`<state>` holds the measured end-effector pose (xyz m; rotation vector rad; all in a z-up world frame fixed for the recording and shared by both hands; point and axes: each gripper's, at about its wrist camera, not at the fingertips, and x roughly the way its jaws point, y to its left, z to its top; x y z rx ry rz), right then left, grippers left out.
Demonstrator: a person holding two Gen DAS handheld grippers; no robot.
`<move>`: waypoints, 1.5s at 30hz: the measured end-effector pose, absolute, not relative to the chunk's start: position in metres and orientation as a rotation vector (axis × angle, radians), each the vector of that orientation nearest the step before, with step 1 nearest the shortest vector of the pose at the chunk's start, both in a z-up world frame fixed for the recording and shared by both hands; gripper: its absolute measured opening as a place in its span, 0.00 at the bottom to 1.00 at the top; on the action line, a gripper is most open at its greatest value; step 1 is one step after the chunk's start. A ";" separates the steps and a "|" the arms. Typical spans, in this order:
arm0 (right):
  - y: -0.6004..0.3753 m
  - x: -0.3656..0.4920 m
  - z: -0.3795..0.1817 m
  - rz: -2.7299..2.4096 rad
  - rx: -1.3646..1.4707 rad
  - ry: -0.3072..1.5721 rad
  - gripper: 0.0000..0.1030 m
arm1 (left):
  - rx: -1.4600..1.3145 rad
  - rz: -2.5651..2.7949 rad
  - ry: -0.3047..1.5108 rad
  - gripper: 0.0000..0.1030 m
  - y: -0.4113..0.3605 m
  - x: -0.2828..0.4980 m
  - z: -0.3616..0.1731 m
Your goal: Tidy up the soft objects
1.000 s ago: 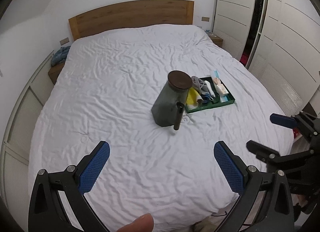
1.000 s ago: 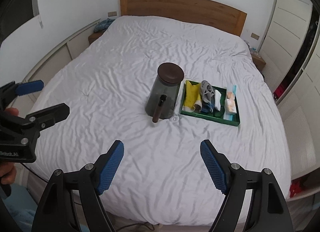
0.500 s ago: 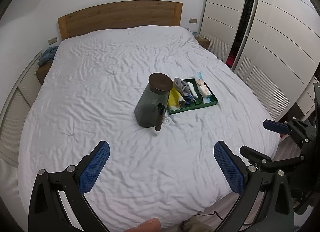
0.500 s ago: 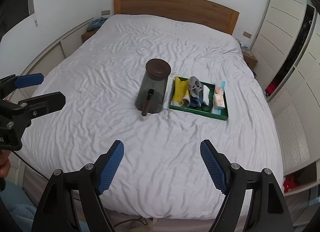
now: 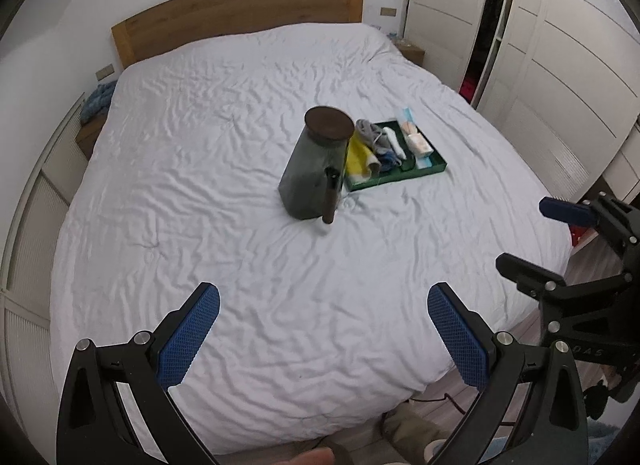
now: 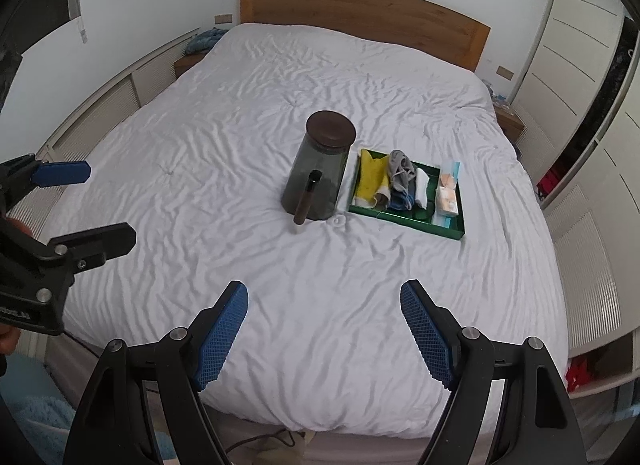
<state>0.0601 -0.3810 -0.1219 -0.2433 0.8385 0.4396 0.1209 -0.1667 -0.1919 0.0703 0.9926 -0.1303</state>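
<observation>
Both grippers have drifted back toward the bed after pulling away a moment ago, so the approach is only starting. The left gripper [image 5: 322, 335] and right gripper [image 6: 322, 335] hover spread and empty over the foot of the bed [image 6: 200, 153]. Well ahead, the folded cloths [image 6: 394, 181] lie in the green tray [image 6: 448, 231], just beside the lidded jar [image 6: 318, 169].

Rumpled white cloth bedcover [image 6: 280, 113], wooden headboard [image 6: 360, 13], seemingly smoky-glass jar [image 6: 316, 173]
</observation>
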 end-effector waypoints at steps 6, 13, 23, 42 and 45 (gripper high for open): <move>-0.375 0.061 -0.122 0.454 -0.253 0.838 0.77 | 0.058 -0.122 0.977 0.99 -0.159 0.120 -0.187; -0.372 0.061 -0.121 0.466 -0.258 0.824 0.77 | 0.046 -0.119 0.918 0.99 -0.156 0.116 -0.174; -0.366 0.042 -0.113 0.488 -0.269 0.751 0.77 | 0.020 -0.047 0.800 0.99 -0.142 0.106 -0.151; -0.354 0.024 -0.109 0.498 -0.293 0.711 0.77 | 0.026 -0.030 0.696 0.99 -0.136 0.095 -0.124; -0.352 0.023 -0.107 0.499 -0.291 0.708 0.77 | 0.026 -0.033 0.692 0.99 -0.136 0.095 -0.121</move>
